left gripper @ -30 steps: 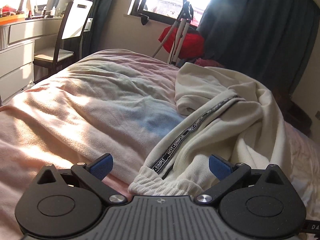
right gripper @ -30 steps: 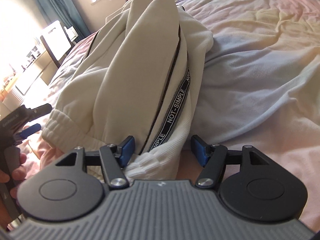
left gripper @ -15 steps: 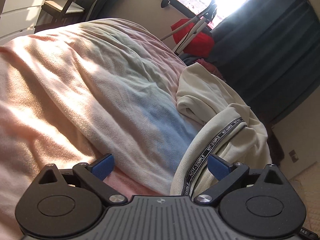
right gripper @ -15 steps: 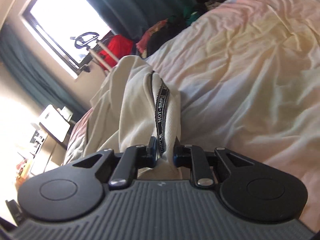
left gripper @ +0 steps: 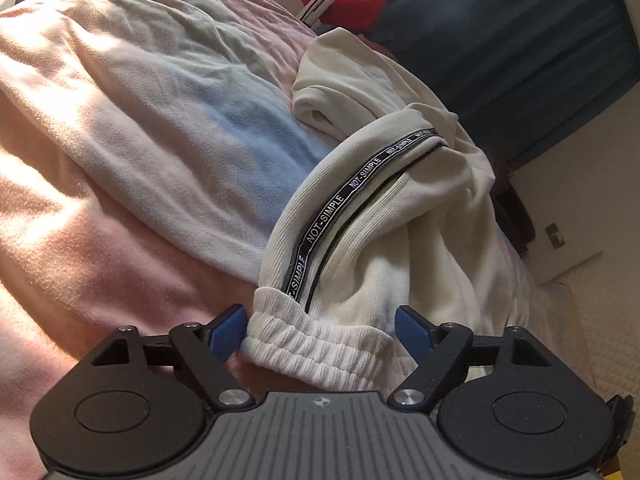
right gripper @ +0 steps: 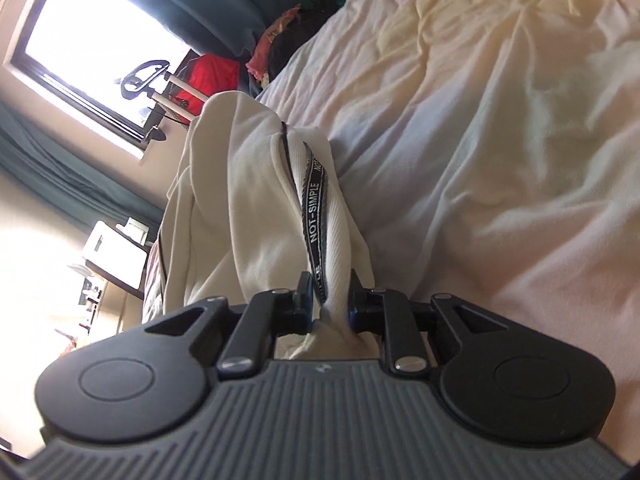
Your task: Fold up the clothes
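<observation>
R gripper [right gripper: 330,300] clamps sweatpants [right gripper: 256,216], L gripper [left gripper: 320,330] open

Two wrist fisheyes, both low over the bed, both rolled off level.

Left wrist view: sits close behind the left gripper [left gripper: 320,330], looks along the cream sweatpants [left gripper: 384,216] across the blanket [left gripper: 132,152] toward the dark curtain [left gripper: 520,40]. Right wrist view: close behind the right gripper [right gripper: 330,298], tilted hard, facing the window [right gripper: 92,36]. Shared: the sweatpants with their lettered stripe, the blanket, the red bag [right gripper: 210,74] by the window.
</observation>
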A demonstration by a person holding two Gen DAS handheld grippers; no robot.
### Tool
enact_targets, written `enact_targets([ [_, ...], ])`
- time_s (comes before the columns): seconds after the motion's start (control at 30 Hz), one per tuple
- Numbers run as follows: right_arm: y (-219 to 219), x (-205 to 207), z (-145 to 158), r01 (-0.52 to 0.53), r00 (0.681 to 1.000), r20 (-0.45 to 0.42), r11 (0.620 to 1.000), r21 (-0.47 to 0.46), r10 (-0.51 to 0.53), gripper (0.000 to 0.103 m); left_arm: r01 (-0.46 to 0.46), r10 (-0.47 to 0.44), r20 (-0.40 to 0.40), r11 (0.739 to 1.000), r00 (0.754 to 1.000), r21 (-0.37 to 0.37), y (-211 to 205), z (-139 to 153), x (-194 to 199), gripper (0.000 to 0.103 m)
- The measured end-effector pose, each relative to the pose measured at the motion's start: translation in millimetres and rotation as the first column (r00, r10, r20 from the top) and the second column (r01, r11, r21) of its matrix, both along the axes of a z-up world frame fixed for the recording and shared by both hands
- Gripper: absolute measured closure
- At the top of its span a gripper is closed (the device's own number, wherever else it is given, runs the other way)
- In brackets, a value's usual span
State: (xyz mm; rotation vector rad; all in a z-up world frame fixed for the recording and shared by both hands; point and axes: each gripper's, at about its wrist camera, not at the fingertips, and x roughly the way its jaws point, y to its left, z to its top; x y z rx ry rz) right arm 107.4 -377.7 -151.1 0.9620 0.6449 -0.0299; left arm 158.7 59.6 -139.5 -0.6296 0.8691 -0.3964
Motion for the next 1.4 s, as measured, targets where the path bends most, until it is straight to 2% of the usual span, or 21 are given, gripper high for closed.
enact_targets([
  [0.1,-3,-1,-3,0.000,1.000,0.007,0.997,0.081,-0.001,0.083,0.018,-0.014,0.042,0.995,0.999,-0.097,6,3,-5,0.018],
  [0.2,-8,-3,-9,0.017,1.000,0.017,0.979,0.202,-0.021,0.082,0.002,0.002,0.030,0.987,1.000,-0.162,10,0,-5,0.016],
  [0.23,-9,-3,-10,0.020,1.000,0.011,0.979,0.205,-0.023,0.082,-0.004,0.008,0.023,0.984,1.000,-0.180,11,-1,-5,0.016],
  [0.27,-9,-3,-9,0.017,1.000,0.000,0.983,0.182,-0.018,0.082,-0.012,0.012,-0.001,0.986,1.000,-0.165,10,-5,-3,0.017],
  [0.33,-5,0,-6,0.002,1.000,-0.029,0.993,0.117,0.002,0.082,-0.025,0.018,-0.063,0.994,0.998,-0.103,6,-16,3,0.029],
  [0.43,3,3,-2,-0.031,0.997,-0.067,1.000,0.006,0.031,0.077,-0.040,0.036,-0.041,0.996,0.999,-0.085,3,-17,4,0.031],
  [0.53,10,2,-2,-0.067,0.996,-0.065,0.995,-0.071,0.062,0.077,-0.051,0.051,0.011,0.996,0.999,-0.070,-2,-11,5,0.040],
  [0.63,15,-3,-4,-0.066,0.998,-0.026,0.995,-0.073,0.064,0.079,-0.078,0.080,0.073,0.996,0.994,-0.036,-3,1,10,0.060],
  [0.67,17,-6,-5,-0.064,0.998,-0.013,0.997,-0.048,0.063,0.081,-0.095,0.098,0.085,0.995,0.992,-0.031,0,8,13,0.084],
  [0.77,33,-10,-4,-0.085,0.996,0.010,0.996,0.009,0.085,0.084,-0.151,0.151,0.126,0.988,0.980,-0.012,15,30,26,0.084],
  [0.87,65,-13,-4,-0.114,0.993,0.052,0.991,0.075,0.111,0.084,-0.221,0.213,0.187,0.975,0.959,0.022,43,61,47,0.085],
  [0.97,121,-4,2,-0.185,0.979,0.107,0.978,0.102,0.174,0.085,-0.282,0.255,0.233,0.956,0.938,0.086,70,96,89,0.086],
  [1.03,164,11,6,-0.229,0.966,0.150,0.964,0.132,0.209,0.086,-0.318,0.267,0.263,0.932,0.927,0.175,94,120,120,0.086],
  [1.1,211,34,7,-0.276,0.952,0.187,0.942,0.192,0.241,0.087,-0.353,0.273,0.294,0.896,0.916,0.269,118,143,151,0.086],
  [1.17,261,60,6,-0.330,0.936,0.214,0.910,0.251,0.281,0.090,-0.387,0.275,0.326,0.849,0.905,0.359,143,167,183,0.086],
  [1.2,289,74,4,-0.364,0.924,0.226,0.889,0.278,0.308,0.090,-0.409,0.282,0.337,0.817,0.898,0.406,156,174,201,0.086],
  [1.3,371,114,-3,-0.470,0.878,0.247,0.836,0.285,0.409,0.090,-0.464,0.324,0.341,0.721,0.882,0.515,191,173,253,0.086],
  [1.4,428,149,-19,-0.528,0.848,0.217,0.808,0.260,0.484,0.090,-0.454,0.354,0.285,0.692,0.891,0.561,219,142,296,0.086],
])
